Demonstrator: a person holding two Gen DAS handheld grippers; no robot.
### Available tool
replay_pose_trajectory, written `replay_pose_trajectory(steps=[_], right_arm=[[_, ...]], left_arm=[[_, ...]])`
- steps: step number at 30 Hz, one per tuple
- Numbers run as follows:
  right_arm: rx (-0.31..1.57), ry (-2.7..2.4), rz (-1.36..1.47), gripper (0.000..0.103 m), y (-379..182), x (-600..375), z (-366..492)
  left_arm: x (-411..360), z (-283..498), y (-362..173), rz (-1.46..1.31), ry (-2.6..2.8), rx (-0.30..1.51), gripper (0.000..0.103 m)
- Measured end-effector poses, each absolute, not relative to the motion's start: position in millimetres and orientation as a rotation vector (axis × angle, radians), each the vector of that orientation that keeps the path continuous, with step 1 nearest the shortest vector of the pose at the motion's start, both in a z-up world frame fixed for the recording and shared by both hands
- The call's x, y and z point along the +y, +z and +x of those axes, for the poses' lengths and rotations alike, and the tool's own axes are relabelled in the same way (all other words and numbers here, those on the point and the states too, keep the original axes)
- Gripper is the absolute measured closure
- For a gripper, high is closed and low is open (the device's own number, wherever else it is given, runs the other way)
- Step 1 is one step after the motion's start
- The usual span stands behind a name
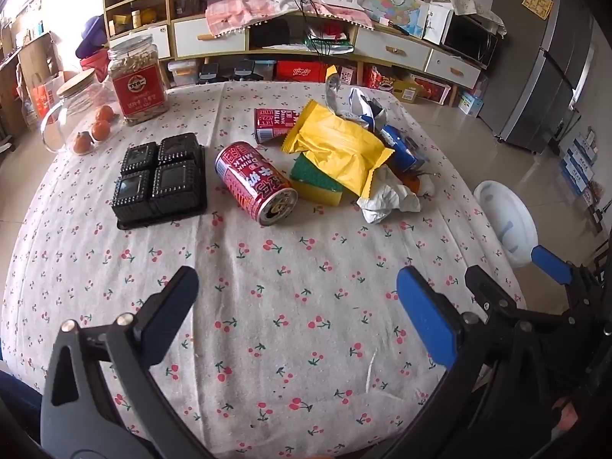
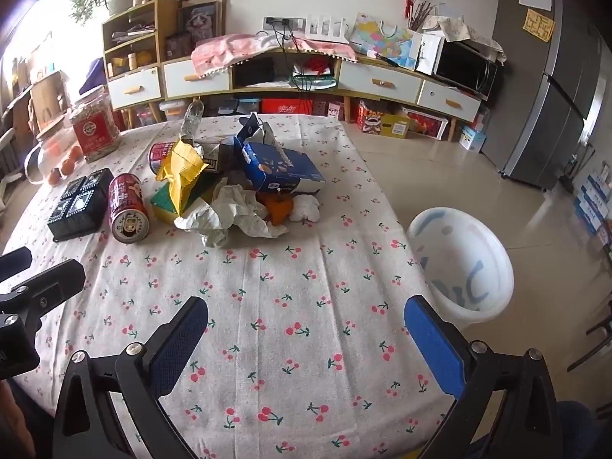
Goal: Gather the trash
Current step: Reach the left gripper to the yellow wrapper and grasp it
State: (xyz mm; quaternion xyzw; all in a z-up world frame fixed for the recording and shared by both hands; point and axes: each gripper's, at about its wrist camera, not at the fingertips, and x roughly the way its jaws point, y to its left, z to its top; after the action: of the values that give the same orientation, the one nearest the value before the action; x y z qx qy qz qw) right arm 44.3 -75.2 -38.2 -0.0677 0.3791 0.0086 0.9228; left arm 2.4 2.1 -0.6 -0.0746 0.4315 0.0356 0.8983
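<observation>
A heap of trash lies mid-table on the cherry-print cloth (image 1: 290,287): a red can on its side (image 1: 255,183) (image 2: 128,208), a second red can (image 1: 272,124), a yellow wrapper (image 1: 334,149) (image 2: 181,176), a green-yellow sponge (image 1: 315,183), crumpled white paper (image 1: 386,199) (image 2: 233,214), a blue carton (image 2: 281,170) (image 1: 401,147), orange peel (image 2: 277,206). A white bin (image 2: 459,264) (image 1: 505,222) stands on the floor right of the table. My left gripper (image 1: 296,298) is open and empty above the near cloth. My right gripper (image 2: 306,325) is open and empty, beside it.
A black plastic tray (image 1: 160,179) (image 2: 78,202) lies left of the cans. A labelled jar (image 1: 135,80), a glass jar (image 1: 72,111) and small oranges (image 1: 100,130) stand at the far left. Cabinets (image 2: 290,76) and a fridge (image 2: 550,76) stand beyond the table.
</observation>
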Motion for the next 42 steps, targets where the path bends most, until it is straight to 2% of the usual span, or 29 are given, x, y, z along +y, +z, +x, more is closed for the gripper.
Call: replay_pose_trajectory(steps=[4, 11, 17, 24, 29, 32, 38, 39, 41, 42], right_arm=[[0.761, 0.027, -0.121, 0.000, -39, -75, 45], [0.880, 0.086, -0.037, 0.001, -42, -84, 59], [0.910, 0.096, -0.024, 0.001, -35, -86, 74], [0.934, 0.152, 0.004, 0.005, -13, -83, 113], [1.003, 0.216, 0.056, 0.006, 1, -85, 160], [1.045, 0.205, 0.151, 0.006, 3, -99, 198], [1.088, 0.264, 0.263, 0.006, -22, -114, 219], [1.101, 0.255, 0.271, 0.007, -30, -116, 217], [1.143, 0.260, 0.289, 0.017, -42, -119, 218], [1.158, 0.265, 0.296, 0.017, -45, -119, 220]], left_arm=[[8, 5, -2, -0.170, 0.084, 0.903, 0.000], [38, 10, 5, -0.237, 0.101, 0.910, 0.000], [61, 23, 19, -0.245, 0.129, 0.933, 0.000], [72, 46, 44, -0.237, 0.066, 0.839, 0.000], [66, 81, 54, -0.259, -0.008, 0.895, 0.000], [51, 100, 57, -0.253, -0.043, 0.862, 0.000], [29, 118, 29, -0.279, -0.106, 0.877, 0.002], [28, 121, 26, -0.298, -0.118, 0.892, 0.002], [24, 126, 25, -0.307, -0.114, 0.903, 0.003], [22, 129, 24, -0.313, -0.112, 0.915, 0.003]])
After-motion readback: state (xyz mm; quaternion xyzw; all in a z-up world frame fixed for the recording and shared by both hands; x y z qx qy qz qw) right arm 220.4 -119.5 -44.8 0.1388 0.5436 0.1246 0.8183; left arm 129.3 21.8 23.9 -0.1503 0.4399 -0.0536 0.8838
